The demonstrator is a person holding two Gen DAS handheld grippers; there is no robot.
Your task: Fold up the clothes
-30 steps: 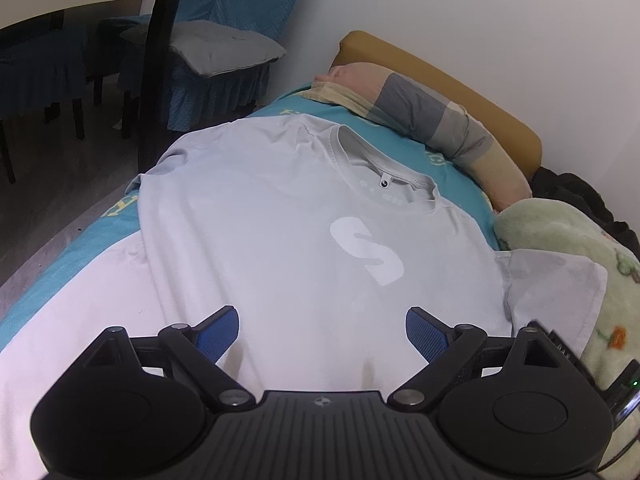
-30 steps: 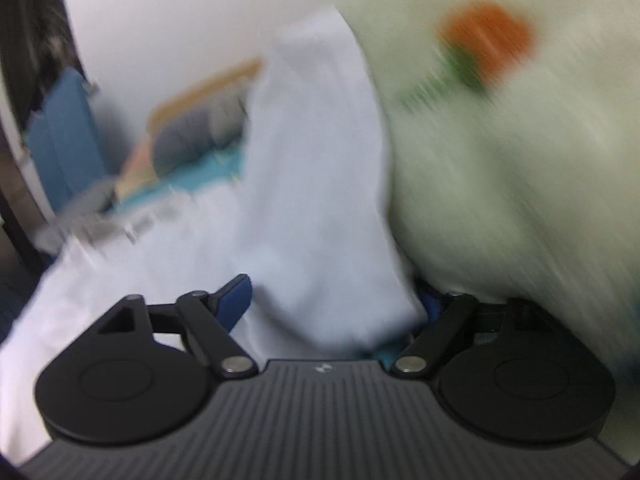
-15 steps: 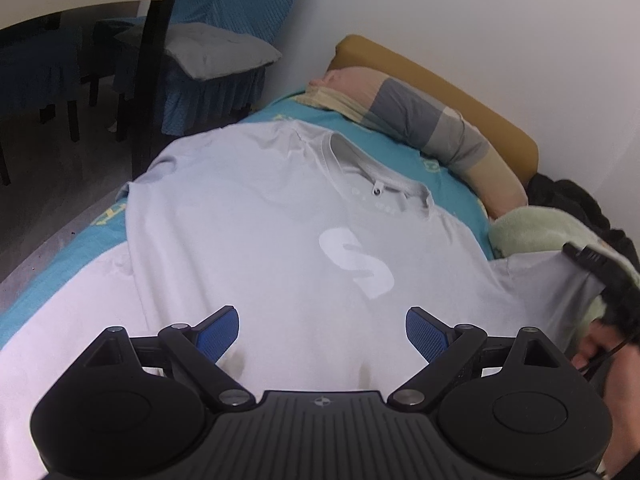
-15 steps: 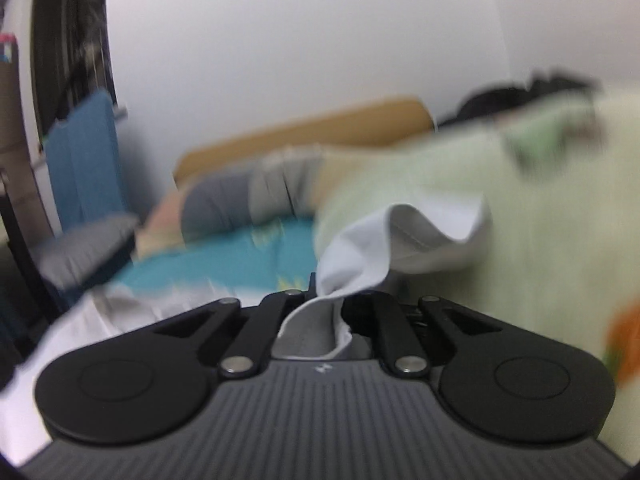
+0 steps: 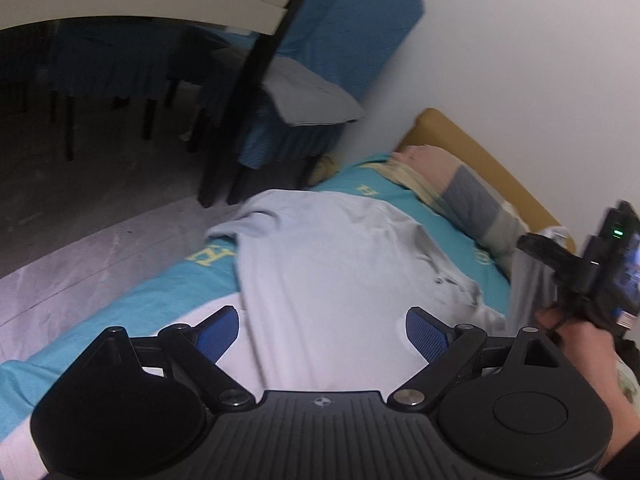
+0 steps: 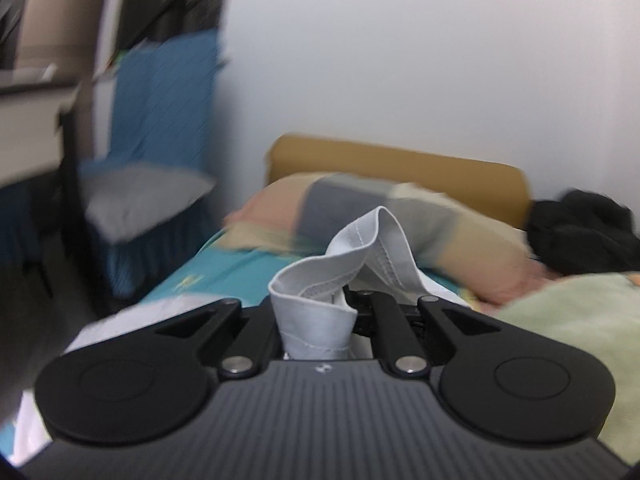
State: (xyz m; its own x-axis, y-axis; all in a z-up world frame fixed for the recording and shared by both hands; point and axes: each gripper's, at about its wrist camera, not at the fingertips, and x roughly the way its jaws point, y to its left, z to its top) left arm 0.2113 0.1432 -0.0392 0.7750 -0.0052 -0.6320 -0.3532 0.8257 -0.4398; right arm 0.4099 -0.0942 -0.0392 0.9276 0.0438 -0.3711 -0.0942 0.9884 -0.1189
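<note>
A light grey T-shirt (image 5: 340,272) lies front up on the teal bed sheet (image 5: 132,312). My left gripper (image 5: 322,330) is open and empty, hovering just above the shirt's lower body. My right gripper (image 6: 350,302) is shut on the shirt's sleeve hem (image 6: 360,252), which bunches up between its jaws. In the left wrist view the right gripper (image 5: 540,250) holds that sleeve (image 5: 528,288) lifted at the shirt's right side, above the collar (image 5: 456,280).
A striped pillow (image 5: 464,188) lies against the tan headboard (image 5: 480,152). A pale green blanket (image 6: 568,320) and a black garment (image 6: 580,236) lie on the right. A blue-covered chair with a grey cushion (image 5: 308,96) and a dark table leg (image 5: 236,112) stand left of the bed.
My right gripper closed on the right sleeve and lifted it up and in over the shirt. My left gripper swung left, toward the shirt's left side.
</note>
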